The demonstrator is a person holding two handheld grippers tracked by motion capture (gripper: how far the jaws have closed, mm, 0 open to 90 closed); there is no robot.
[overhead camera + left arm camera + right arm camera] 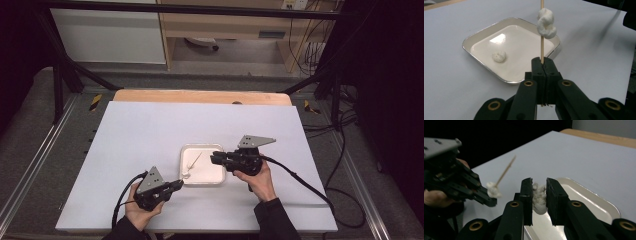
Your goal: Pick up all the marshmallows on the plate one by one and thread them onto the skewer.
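Note:
My left gripper (543,61) is shut on the lower end of a thin wooden skewer (542,47), which stands up over a white square tray (484,32). Two white marshmallow pieces (546,23) are threaded on the skewer, close together. A single marshmallow (499,56) lies inside the tray. My right gripper (539,182) is shut on another marshmallow (539,198), held above the tray's edge (599,202). In the high view the left gripper (178,184) sits at the tray's (217,181) near left corner and the right gripper (214,159) at its right side.
The tray rests in the middle of a white table sheet (150,130), with a wooden strip (200,96) along the far edge. A black cable (300,180) trails from the right gripper across the sheet. Dark metal frame bars (60,75) stand beyond the table.

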